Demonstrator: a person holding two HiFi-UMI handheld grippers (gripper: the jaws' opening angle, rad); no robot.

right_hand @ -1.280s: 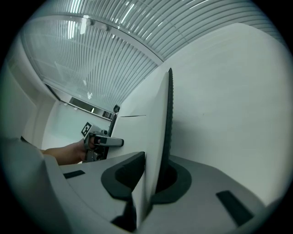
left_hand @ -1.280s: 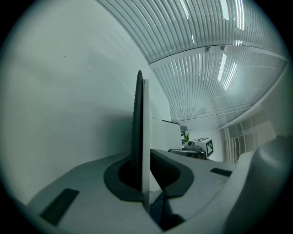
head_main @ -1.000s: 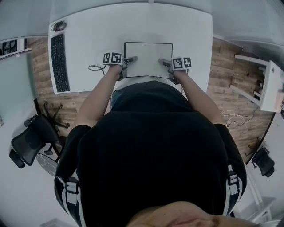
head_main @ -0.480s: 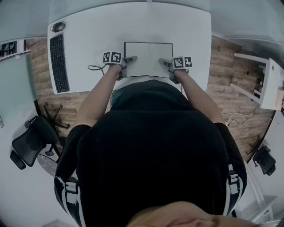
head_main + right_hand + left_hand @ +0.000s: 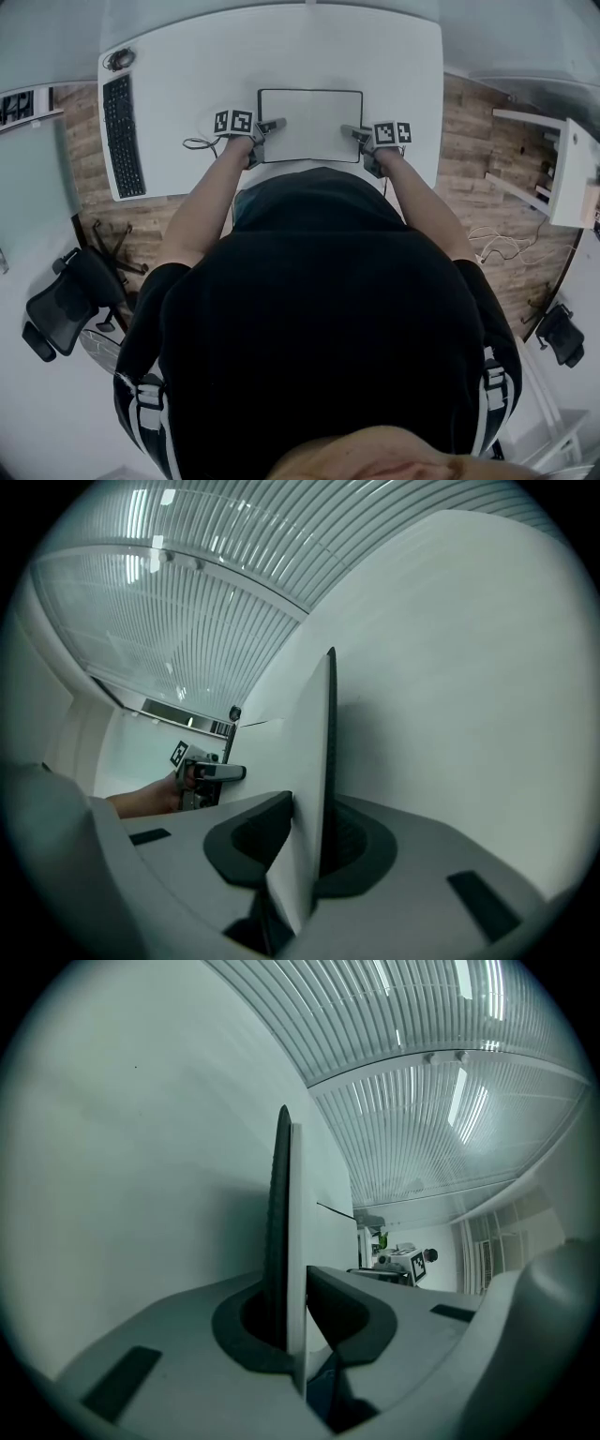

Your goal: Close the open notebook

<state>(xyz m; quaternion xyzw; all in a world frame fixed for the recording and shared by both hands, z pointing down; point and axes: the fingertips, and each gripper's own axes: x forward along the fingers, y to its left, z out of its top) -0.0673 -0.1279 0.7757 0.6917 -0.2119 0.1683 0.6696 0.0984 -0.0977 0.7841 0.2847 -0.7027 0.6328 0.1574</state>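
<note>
The open notebook (image 5: 310, 125) lies flat on the white desk (image 5: 394, 66), blank pages up, black cover beneath. My left gripper (image 5: 274, 125) is shut on its left edge; in the left gripper view the black cover and white pages (image 5: 291, 1204) stand pinched between the jaws of the left gripper (image 5: 289, 1335). On the opposite edge my right gripper (image 5: 352, 132) is shut too. The right gripper view shows that page edge (image 5: 319, 742) clamped in the right gripper (image 5: 305, 855), with the left gripper (image 5: 202, 775) across the page.
A black keyboard (image 5: 123, 131) lies along the desk's left side, with a dark coiled object (image 5: 120, 58) at the far left corner. A thin cable (image 5: 197, 143) loops beside my left hand. My body hides the desk's near edge. An office chair (image 5: 66, 295) stands on the floor at left.
My right gripper has shifted slightly to the right along with the notebook's right edge. The left gripper has stayed in place.
</note>
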